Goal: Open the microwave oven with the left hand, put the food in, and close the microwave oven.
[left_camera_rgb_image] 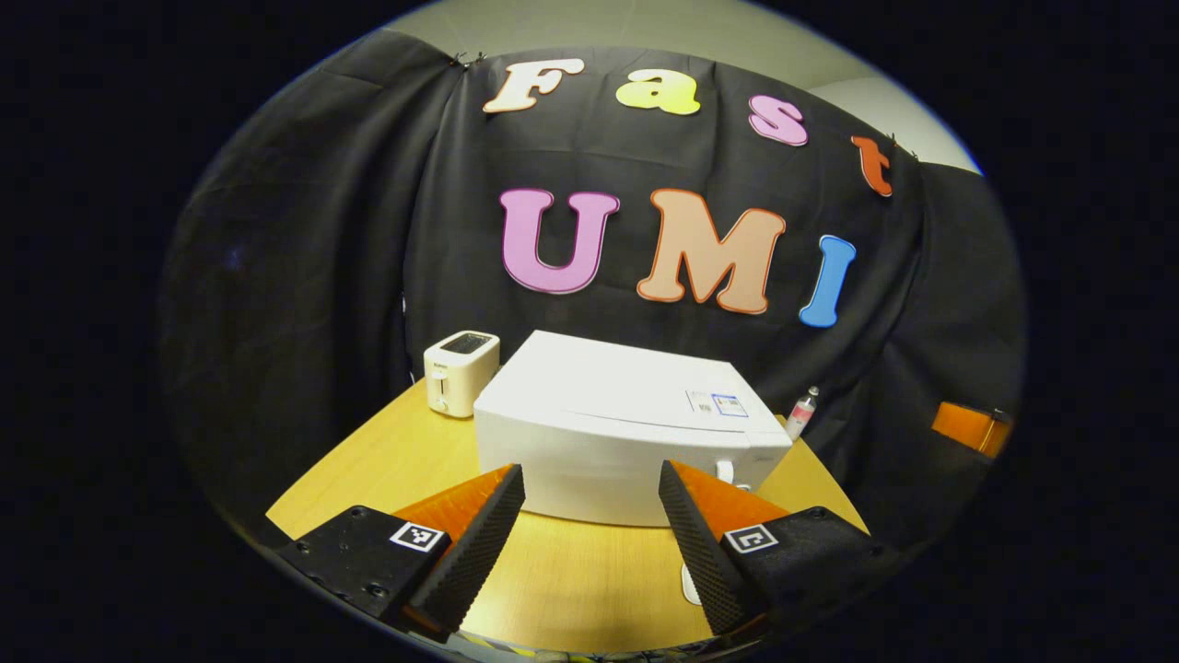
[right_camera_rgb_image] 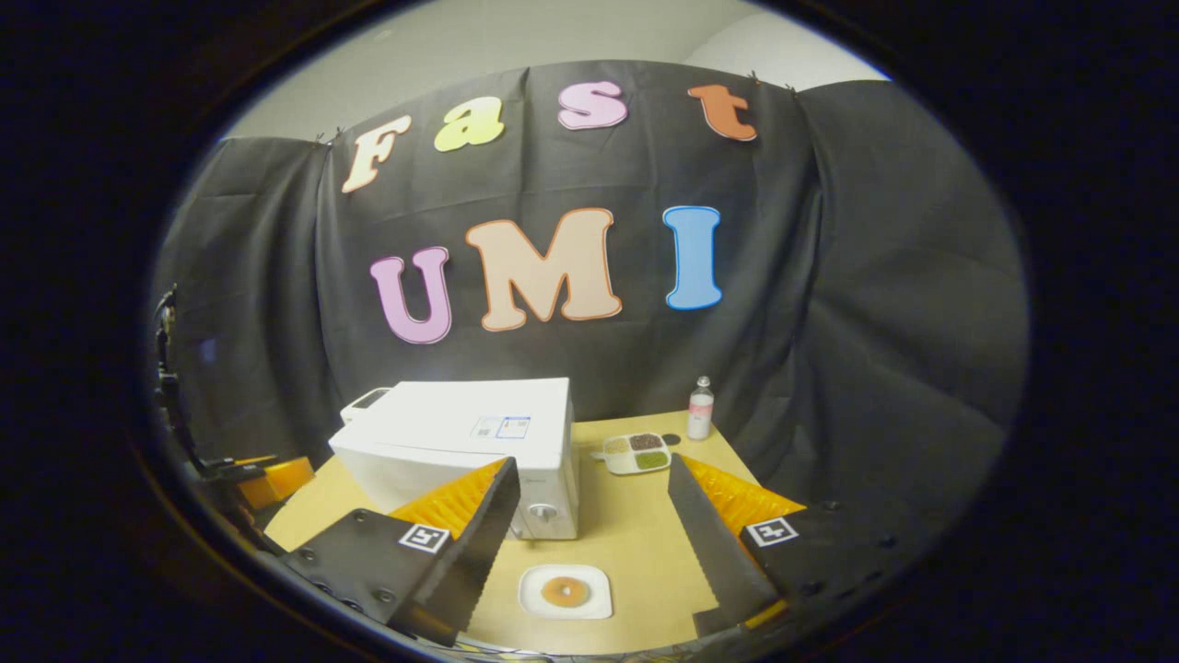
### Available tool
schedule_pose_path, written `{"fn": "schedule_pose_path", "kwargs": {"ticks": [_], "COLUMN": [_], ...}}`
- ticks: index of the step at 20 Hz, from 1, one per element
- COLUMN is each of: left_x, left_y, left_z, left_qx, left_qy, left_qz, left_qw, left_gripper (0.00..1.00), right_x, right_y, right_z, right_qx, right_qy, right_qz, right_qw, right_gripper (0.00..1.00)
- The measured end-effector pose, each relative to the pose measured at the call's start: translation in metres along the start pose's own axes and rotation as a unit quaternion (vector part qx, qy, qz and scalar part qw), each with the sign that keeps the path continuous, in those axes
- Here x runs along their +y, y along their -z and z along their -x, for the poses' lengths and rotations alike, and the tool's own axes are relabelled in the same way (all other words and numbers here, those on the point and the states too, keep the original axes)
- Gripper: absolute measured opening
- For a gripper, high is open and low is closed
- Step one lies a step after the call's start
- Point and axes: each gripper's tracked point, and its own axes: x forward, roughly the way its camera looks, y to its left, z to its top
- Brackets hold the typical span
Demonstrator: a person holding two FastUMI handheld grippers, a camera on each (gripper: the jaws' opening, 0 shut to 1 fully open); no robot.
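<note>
Microwave oven [left_camera_rgb_image: 626,433], white and boxy, sits with its door shut on the wooden table [left_camera_rgb_image: 571,580], and a sticker lies flat on its top. In the left gripper view a white toaster [left_camera_rgb_image: 461,371] stands just beside its far corner, and a small bottle [left_camera_rgb_image: 802,412] with a pale cap stands upright near the cloth wall at the oven's other side. The left gripper [left_camera_rgb_image: 591,511] hangs above the table in front of the oven door, jaws spread wide with nothing between them and touching nothing.

In the right gripper view the oven [right_camera_rgb_image: 461,442] shows its knob panel at the near corner. A square white plate [right_camera_rgb_image: 566,591] lies on the table [right_camera_rgb_image: 636,525] just in front of that corner, and on its middle rests the food [right_camera_rgb_image: 566,591], one round brown piece with a paler centre. Farther back, beside the oven, a white divided tray [right_camera_rgb_image: 636,453] holds separate fillings in its compartments: pale, dark brown and green ones can be told apart, the rest is too small to make out. The bottle [right_camera_rgb_image: 701,409] stands upright just behind the tray. The right gripper [right_camera_rgb_image: 589,543] hovers over the table with its fingers parted wide and empty; the plate lies between them and below, apart from both.
</note>
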Motion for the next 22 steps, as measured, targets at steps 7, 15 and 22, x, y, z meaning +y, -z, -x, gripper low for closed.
{"fn": "schedule_pose_path", "kwargs": {"ticks": [7,15,22], "left_x": [-0.035,-0.073,-0.104], "left_y": [0.064,0.128,0.174], "left_z": [-0.031,-0.083,-0.124], "left_qx": [0.076,0.143,0.16], "left_qy": [0.035,0.064,0.108], "left_qz": [0.001,-0.033,-0.061], "left_qw": [0.996,0.987,0.979], "left_gripper": [0.95,0.96,0.96], "right_x": [-0.026,-0.069,-0.096], "right_y": [0.008,0.011,0.021], "right_z": [0.004,0.009,0.007], "right_qx": [0.007,0.012,0.034], "right_qy": [0.028,0.079,0.106], "right_qz": [-0.009,-0.03,-0.045], "right_qw": [1.0,0.996,0.993], "right_gripper": [0.94,0.94,0.92]}}
